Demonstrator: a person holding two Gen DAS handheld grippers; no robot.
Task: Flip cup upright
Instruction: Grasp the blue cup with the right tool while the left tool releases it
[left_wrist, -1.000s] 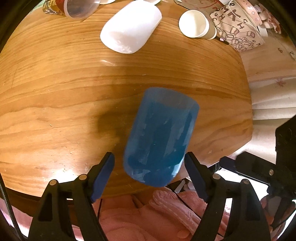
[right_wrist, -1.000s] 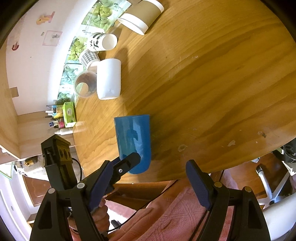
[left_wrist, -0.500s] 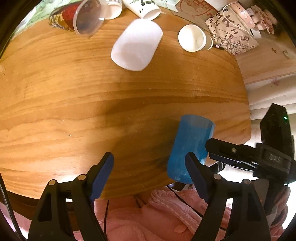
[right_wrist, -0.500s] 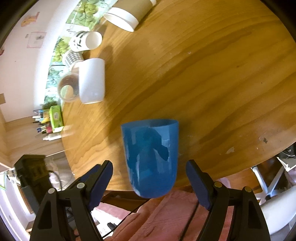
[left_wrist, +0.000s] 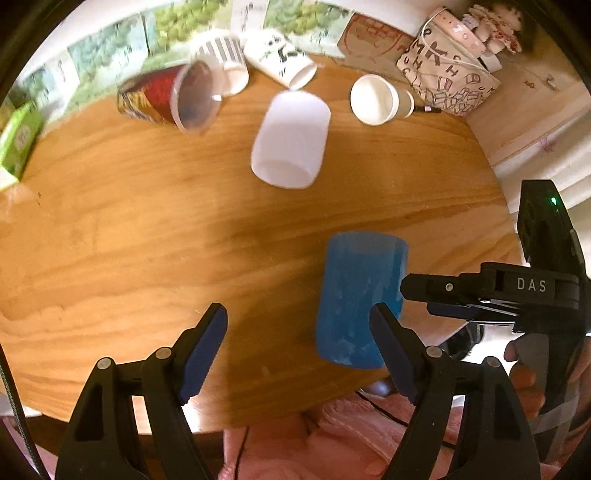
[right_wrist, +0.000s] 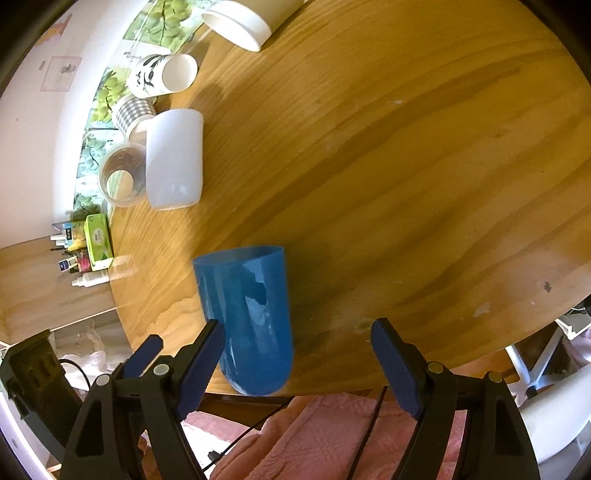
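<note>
A blue plastic cup (left_wrist: 358, 299) stands upside down near the front edge of the round wooden table (left_wrist: 147, 229), rim on the wood, closed base up. It also shows in the right wrist view (right_wrist: 251, 317). My left gripper (left_wrist: 299, 347) is open and empty, with the cup just inside its right finger. My right gripper (right_wrist: 295, 354) is open and empty, with the cup beside its left finger. Neither grips the cup. The right gripper's body shows in the left wrist view (left_wrist: 517, 291), to the right of the cup.
A white cup (left_wrist: 291, 144) lies on its side mid-table. Behind it lie a clear plastic cup (left_wrist: 184, 98), a striped cup (left_wrist: 225, 55), a patterned cup (left_wrist: 280, 59) and a paper cup (left_wrist: 376, 99). A green box (left_wrist: 18, 144) sits far left. A pink cloth (right_wrist: 314, 439) lies below the table edge.
The left gripper drew back and tilted up, so the cup shifted from between its fingers to its right finger. The right gripper came close, then shifted right of the cup.
</note>
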